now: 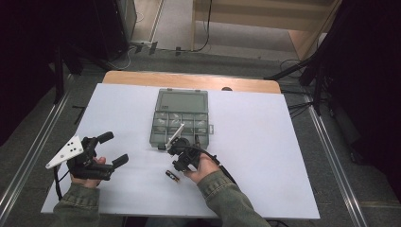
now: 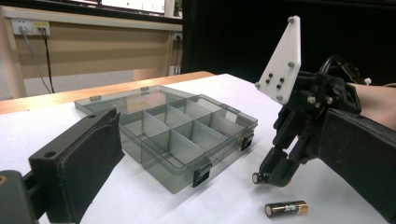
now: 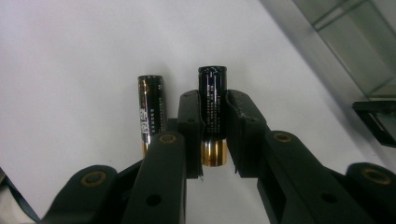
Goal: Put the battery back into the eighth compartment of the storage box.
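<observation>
Inspector: The right gripper (image 3: 214,135) is closed on one battery (image 3: 213,109), clamped mid-barrel, low over the white table (image 1: 265,142) beside the compartment box (image 1: 182,124).

Clerk: And handling?

Inspector: Rigid, light, smooth-cased; slipping along the pads is judged possible. A second battery (image 3: 151,109) lies alongside. The left gripper (image 1: 113,149) is held wide, empty.

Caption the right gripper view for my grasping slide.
Right hand-held gripper shut on one battery, a second battery lying alongside on the white table.
</observation>
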### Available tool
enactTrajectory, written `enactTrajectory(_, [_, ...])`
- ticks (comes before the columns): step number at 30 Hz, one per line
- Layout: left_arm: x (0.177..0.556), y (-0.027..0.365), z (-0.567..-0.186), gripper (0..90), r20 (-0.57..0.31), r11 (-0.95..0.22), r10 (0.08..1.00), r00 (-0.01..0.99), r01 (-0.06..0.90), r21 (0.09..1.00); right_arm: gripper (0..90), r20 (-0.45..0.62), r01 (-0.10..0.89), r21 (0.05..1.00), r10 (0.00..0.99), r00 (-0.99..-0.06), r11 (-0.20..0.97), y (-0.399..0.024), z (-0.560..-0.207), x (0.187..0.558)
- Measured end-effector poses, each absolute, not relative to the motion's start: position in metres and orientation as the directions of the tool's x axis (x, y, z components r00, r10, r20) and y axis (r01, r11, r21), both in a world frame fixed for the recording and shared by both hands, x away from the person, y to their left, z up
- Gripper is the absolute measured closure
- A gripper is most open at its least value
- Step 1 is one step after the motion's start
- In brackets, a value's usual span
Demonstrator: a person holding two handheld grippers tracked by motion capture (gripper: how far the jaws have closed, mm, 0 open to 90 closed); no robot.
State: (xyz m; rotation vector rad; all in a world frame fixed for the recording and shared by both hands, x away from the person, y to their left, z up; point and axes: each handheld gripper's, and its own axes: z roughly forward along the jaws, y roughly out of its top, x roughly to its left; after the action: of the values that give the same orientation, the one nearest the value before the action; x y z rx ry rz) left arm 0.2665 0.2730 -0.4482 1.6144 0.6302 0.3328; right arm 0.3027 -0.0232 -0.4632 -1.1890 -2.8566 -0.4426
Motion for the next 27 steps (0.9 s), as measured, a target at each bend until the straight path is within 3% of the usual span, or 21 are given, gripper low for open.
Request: enactTrajectory(27, [0.267,0.273,-0.448,0.0,-0.145,-0.042,0.575,0.805,0.206,0.978,77.6,0.225,0.765,0.403,0.755,-0.615,0.503,-0.062,-0.440,0.318])
